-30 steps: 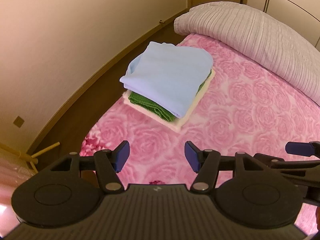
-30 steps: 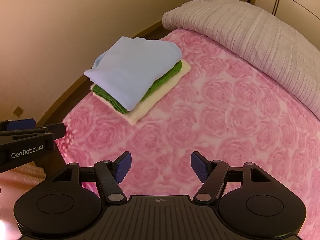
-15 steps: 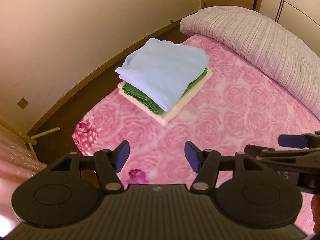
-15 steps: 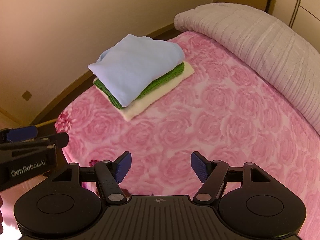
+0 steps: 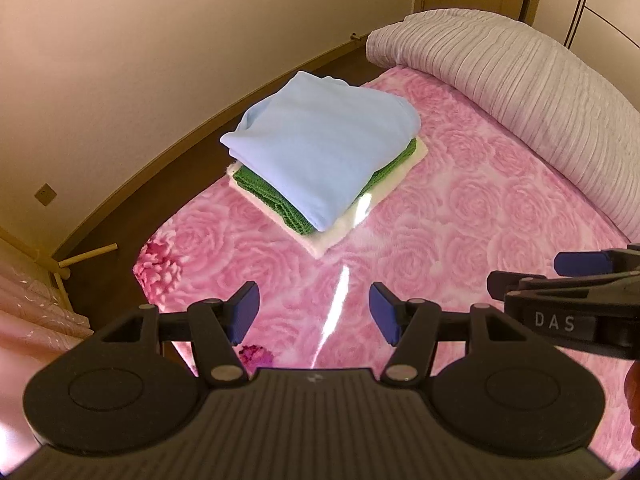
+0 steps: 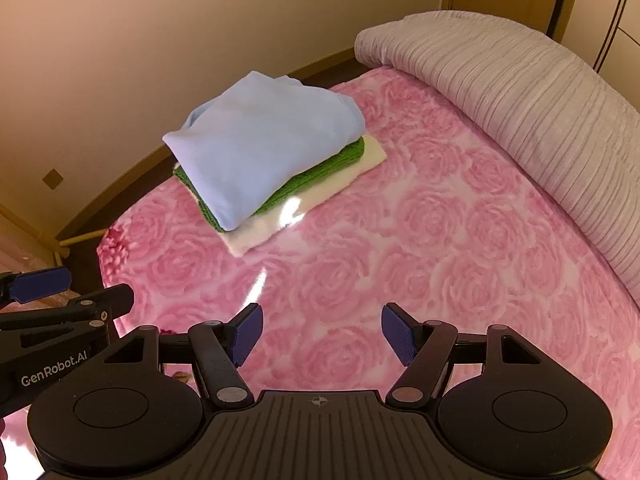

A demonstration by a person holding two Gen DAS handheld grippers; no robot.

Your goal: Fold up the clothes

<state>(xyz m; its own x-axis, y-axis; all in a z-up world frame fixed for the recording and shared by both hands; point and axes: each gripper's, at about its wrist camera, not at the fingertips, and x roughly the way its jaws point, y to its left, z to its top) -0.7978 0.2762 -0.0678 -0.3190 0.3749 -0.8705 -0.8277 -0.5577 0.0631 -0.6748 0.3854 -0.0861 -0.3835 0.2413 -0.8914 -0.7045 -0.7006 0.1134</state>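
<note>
Folded stack [image 5: 320, 160] on bed — blue over green, white.

Both wrist cameras looked forward and down along their own fingers from above the near part of the bed [image 5: 460, 240], facing the far wall. They shared the stack of folded clothes [image 5: 320, 148], the grey pillow [image 6: 500, 92] on the right and the pink spread. Each caught the other gripper at its frame edge: the right gripper [image 5: 572, 280] in the left view, the left gripper [image 6: 52, 300] in the right.
</note>
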